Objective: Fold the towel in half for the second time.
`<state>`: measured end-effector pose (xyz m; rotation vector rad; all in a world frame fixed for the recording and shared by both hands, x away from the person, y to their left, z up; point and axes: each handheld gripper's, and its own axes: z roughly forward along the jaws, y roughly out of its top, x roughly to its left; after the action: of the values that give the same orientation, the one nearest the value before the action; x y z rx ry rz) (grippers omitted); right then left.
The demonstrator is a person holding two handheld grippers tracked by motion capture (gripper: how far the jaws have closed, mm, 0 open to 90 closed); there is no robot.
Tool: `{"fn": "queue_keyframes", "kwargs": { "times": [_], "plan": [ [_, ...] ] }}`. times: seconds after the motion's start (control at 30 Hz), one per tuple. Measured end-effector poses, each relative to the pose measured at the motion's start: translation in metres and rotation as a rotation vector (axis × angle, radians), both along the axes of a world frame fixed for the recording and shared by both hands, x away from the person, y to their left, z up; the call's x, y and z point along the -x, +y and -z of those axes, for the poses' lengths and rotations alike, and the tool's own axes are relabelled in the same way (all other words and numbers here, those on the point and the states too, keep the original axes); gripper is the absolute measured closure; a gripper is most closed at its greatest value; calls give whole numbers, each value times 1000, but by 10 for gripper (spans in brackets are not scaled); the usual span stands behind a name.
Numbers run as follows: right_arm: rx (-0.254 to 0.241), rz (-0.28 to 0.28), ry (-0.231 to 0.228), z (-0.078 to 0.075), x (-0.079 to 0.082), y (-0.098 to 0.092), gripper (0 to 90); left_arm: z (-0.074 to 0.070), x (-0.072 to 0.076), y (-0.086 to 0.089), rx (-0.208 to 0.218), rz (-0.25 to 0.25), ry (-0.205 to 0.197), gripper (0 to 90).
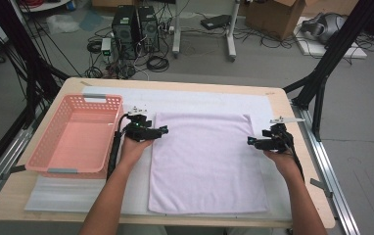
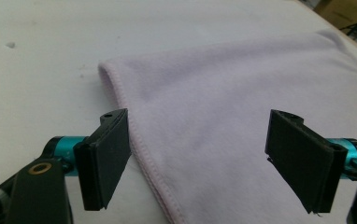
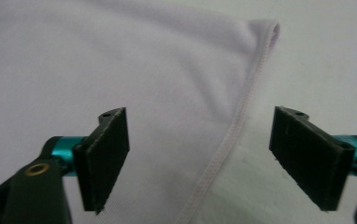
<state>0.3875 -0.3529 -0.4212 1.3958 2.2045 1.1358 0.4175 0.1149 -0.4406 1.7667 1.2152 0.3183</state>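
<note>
Left gripper [image 1: 161,130]: jaws wide apart, nothing held, straddling the towel's [image 1: 205,161] left hem near the far corner; right gripper [image 1: 251,142]: jaws likewise spread and empty over the right hem [image 3: 242,112]. The towel lies flat on the white mat [image 1: 58,193], beside the pink basket [image 1: 72,139]. Expect soft, light, limp cloth, not slippery; pinch the stitched hem at each far corner; it will likely sag and fold when lifted.

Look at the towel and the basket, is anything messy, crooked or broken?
Nothing stands out. The pale purple towel lies flat and smooth on the white mat, edges fairly straight. The pink basket sits upright and undamaged beside it. Both the left gripper and right gripper are open at the towel's sides.
</note>
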Motion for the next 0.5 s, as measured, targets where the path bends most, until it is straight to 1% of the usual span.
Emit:
{"fn": "queue_keyframes", "kwargs": {
  "times": [0.03, 0.07, 0.13, 0.17, 0.2, 0.23, 0.27, 0.3, 0.33, 0.4, 0.47, 0.5],
  "plan": [
    [0, 12, 8, 1, -3, -1, 228, 2, -3, -1, -16, -10, 10, 239],
    [10, 21, 9, 2, -6, -1, 229, 4, -5, -2, -33, -30, 20, 242],
    [10, 34, 24, 4, -12, -2, 279, 10, -9, -1, -54, -66, 42, 258],
    [13, 39, 18, 5, -16, -2, 287, 11, -9, -1, -50, -74, 35, 265],
    [17, 49, 24, 6, -19, -2, 286, 11, -10, -2, -49, -88, 30, 285],
    [20, 59, 32, 7, -22, -1, 287, 11, -11, -2, -54, -90, 28, 293],
    [28, 66, 35, 8, -26, 0, 288, 11, -11, -3, -64, -98, 24, 308],
    [38, 71, 42, 9, -30, 2, 310, 12, -11, -3, -74, -99, 20, 326],
    [46, 69, 38, 10, -33, 4, 346, 12, -11, -5, -88, -102, 12, 346],
    [71, 75, 54, 13, -40, 10, 371, 12, -11, -6, -106, -116, 6, 390],
    [99, 79, 74, 17, -45, 15, 410, 12, -10, -7, -128, -128, 0, 460],
    [116, 82, 75, 18, -47, 17, 419, 11, -9, -7, -151, -133, -7, 508]
  ]
}}
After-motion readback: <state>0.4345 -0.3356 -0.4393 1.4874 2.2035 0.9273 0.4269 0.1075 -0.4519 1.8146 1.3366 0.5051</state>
